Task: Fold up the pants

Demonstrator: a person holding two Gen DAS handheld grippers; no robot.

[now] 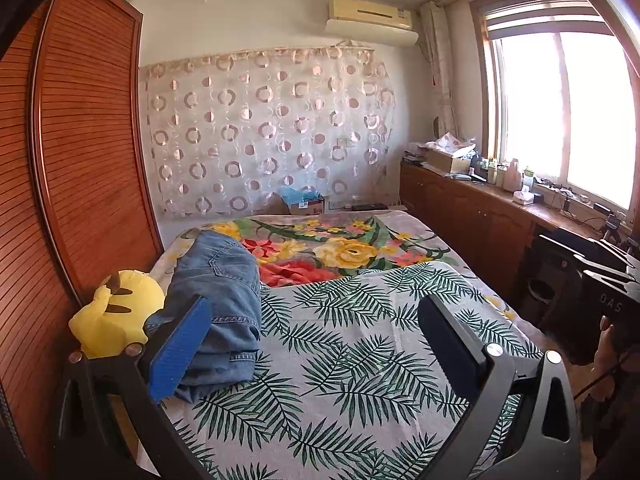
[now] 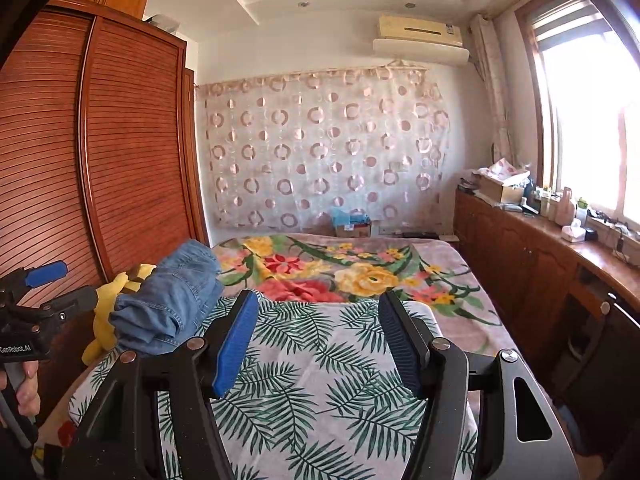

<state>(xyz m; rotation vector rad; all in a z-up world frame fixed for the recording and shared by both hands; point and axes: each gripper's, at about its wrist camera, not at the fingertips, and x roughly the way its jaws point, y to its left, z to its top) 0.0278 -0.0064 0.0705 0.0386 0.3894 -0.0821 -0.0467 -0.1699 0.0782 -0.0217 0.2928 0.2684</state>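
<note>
I see the folded blue denim pants [image 1: 218,312] lying at the left edge of the bed's palm-leaf sheet [image 1: 360,360], against a yellow plush toy [image 1: 114,316]; my left gripper [image 1: 316,344] and right gripper [image 2: 318,344] both gape wide, holding nothing

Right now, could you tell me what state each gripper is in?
Left gripper: open, holding nothing; the jeans lie beside it on the bed.
Right gripper: open, holding nothing.
</note>
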